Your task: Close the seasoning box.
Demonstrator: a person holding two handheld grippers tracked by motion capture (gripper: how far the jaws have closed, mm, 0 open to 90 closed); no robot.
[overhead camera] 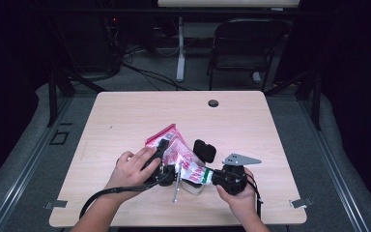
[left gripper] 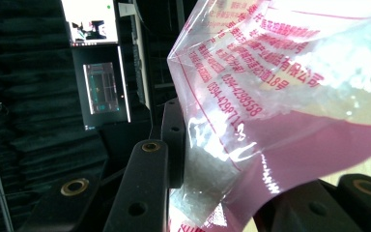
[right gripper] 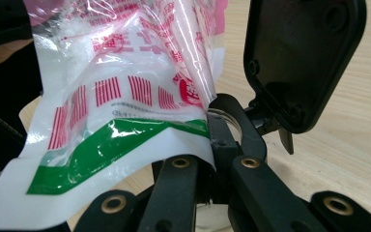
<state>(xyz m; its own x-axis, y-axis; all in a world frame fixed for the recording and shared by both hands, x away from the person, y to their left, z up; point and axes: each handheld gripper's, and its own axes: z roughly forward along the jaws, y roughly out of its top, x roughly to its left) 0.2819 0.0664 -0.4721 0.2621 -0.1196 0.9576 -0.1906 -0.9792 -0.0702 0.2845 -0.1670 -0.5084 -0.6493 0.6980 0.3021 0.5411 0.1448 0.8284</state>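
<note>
A clear plastic bag point(overhead camera: 174, 145) with red print, a pink end and a green stripe is stretched between both grippers above the wooden table point(overhead camera: 125, 116). My left gripper point(overhead camera: 165, 157) is shut on the bag's pink end point(left gripper: 290, 145), with the film bunched between its jaws point(left gripper: 222, 188). My right gripper point(overhead camera: 207, 174) is shut, pinching the white and green edge point(right gripper: 116, 140) where its jaws meet point(right gripper: 217, 123). White grains show inside the bag.
A black hinged lid point(overhead camera: 204, 151) point(right gripper: 299, 58) stands open just behind the right gripper. A clear container point(overhead camera: 193, 187) and a thin metal piece point(overhead camera: 175, 191) lie under the bag. The table has a cable hole point(overhead camera: 213, 103); a chair point(overhead camera: 244, 43) stands beyond it.
</note>
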